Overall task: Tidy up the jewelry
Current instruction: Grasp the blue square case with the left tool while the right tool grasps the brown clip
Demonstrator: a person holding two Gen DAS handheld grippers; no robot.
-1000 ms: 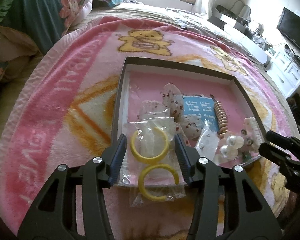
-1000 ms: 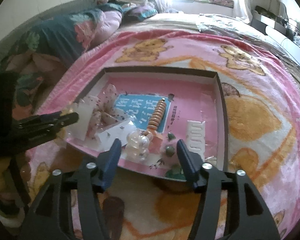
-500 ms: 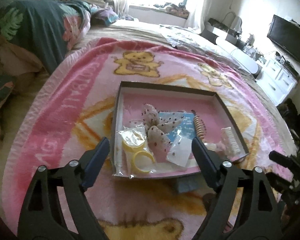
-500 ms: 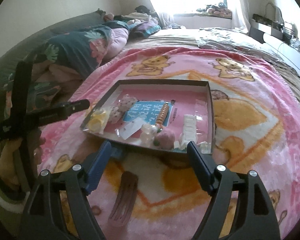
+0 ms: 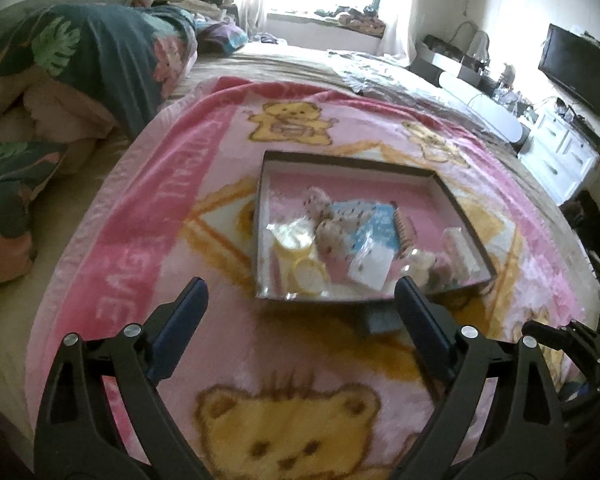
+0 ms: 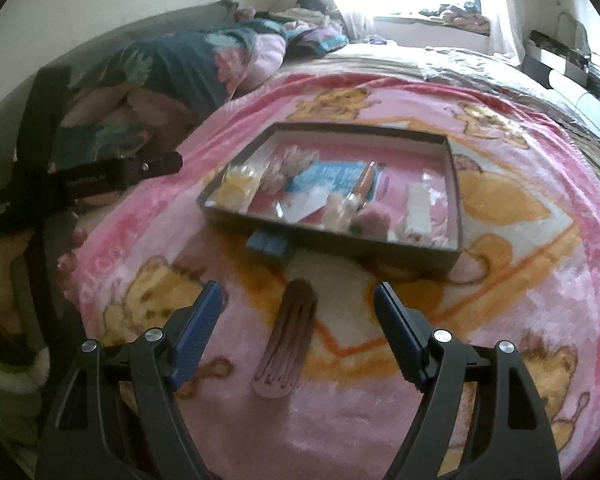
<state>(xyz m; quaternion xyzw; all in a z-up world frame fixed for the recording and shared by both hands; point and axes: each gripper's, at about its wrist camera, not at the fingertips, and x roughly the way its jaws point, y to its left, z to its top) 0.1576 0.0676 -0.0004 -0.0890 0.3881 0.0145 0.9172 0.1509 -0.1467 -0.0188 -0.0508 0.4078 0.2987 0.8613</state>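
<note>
A dark shallow box (image 5: 352,162) (image 6: 454,168) lies on the pink bear blanket and holds bagged jewelry: yellow bangles (image 5: 306,274) (image 6: 234,190), a spotted fabric piece (image 5: 320,208), a blue card (image 5: 374,218) (image 6: 328,176), a beaded bracelet (image 5: 404,232) (image 6: 364,184) and a white comb (image 6: 418,204). My left gripper (image 5: 300,292) is open and empty, well back from the box. My right gripper (image 6: 298,296) is open and empty, above a brown hair clip (image 6: 288,344) on the blanket.
A small blue item (image 6: 268,242) (image 5: 380,320) lies just outside the box's near wall. Pillows and a quilt (image 5: 84,60) are piled at the left. A white cabinet (image 5: 560,156) and TV (image 5: 576,68) stand at the right.
Both grippers have pulled back from the box and opened wider. The bag of yellow bangles that was between the left fingers now lies in the box's near left corner.
</note>
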